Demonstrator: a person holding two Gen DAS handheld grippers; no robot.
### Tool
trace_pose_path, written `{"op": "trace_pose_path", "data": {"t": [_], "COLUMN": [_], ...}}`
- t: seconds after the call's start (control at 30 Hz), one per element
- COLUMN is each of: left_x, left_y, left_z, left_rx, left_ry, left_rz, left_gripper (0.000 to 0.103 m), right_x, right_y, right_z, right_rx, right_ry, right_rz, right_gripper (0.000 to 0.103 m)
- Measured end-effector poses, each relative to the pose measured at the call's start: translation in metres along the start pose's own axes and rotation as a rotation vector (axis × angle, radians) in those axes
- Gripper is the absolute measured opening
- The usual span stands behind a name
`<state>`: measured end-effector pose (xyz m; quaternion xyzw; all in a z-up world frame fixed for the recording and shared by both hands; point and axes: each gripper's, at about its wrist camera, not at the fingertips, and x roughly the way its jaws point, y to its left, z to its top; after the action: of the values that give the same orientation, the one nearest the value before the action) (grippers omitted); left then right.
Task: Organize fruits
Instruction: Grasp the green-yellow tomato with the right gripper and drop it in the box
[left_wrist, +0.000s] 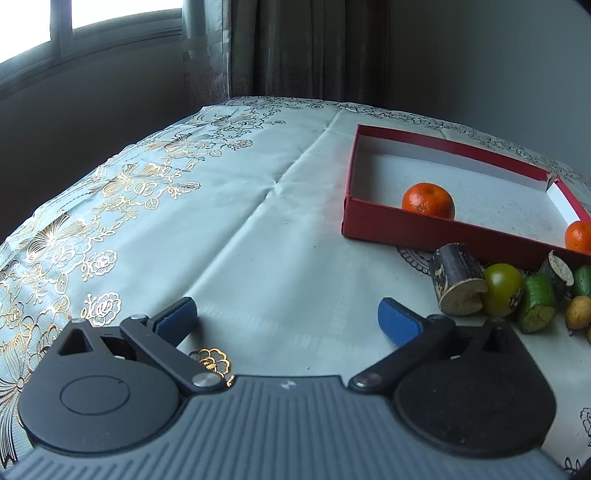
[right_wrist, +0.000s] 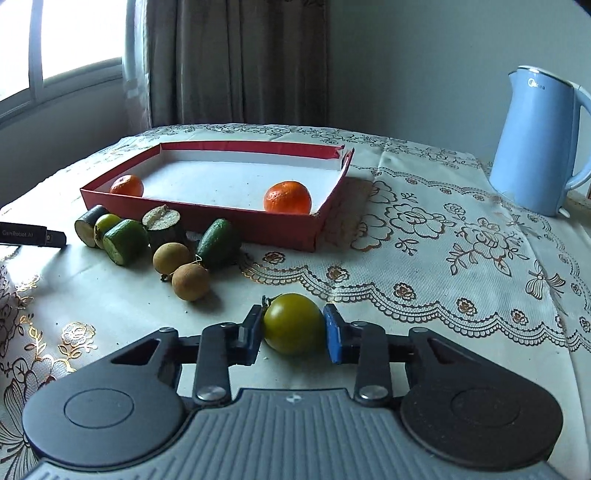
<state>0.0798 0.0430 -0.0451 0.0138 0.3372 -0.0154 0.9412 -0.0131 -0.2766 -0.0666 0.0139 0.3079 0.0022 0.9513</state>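
Our right gripper (right_wrist: 293, 325) is clenched on a green tomato (right_wrist: 293, 324) resting on the tablecloth (right_wrist: 424, 266), near the red box (right_wrist: 236, 221) (two oranges inside). Our left gripper (left_wrist: 286, 317) hangs released over bare cloth.

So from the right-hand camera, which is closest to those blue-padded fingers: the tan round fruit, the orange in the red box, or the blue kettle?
1. Tan round fruit, just ahead and left of the right gripper, on the tablecloth.
2. Orange mandarin, farther back, in the near right corner of the red cardboard box.
3. Light blue electric kettle, farthest, at the far right.
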Motion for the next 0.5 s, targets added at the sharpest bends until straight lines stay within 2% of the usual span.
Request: {"op": "trace_pose_path", "data": {"t": [0.17,0.3,0.4,0.5], "left_x": [0.000,0.000,0.000,0.000], "left_y": [0.000,0.000,0.000,0.000], "left_z": [0.000,0.000,0.000,0.000], "left_rx": [0.000,0.000,0.000,0.000], "left_ry": [0.000,0.000,0.000,0.000], "left_rz": [0.000,0.000,-0.001,-0.001], "left_gripper": [0.103,0.103,0.103,0.103], "right_x": [-0.013,-0.022,-0.013,0.012], "right_y": [0.005,0.017,0.030,0.041], "right_z": [0.008,0.038,0.066,0.086], "right_rx": [0.006,-0.025,-0.061,-0.072], "right_ry": [-0.060,-0.145,-0.174,-0.154], "right_rz": [0.027,0.049,0.064,0.070], "right_gripper": [0.033,0.033,0.033,0.033]}}
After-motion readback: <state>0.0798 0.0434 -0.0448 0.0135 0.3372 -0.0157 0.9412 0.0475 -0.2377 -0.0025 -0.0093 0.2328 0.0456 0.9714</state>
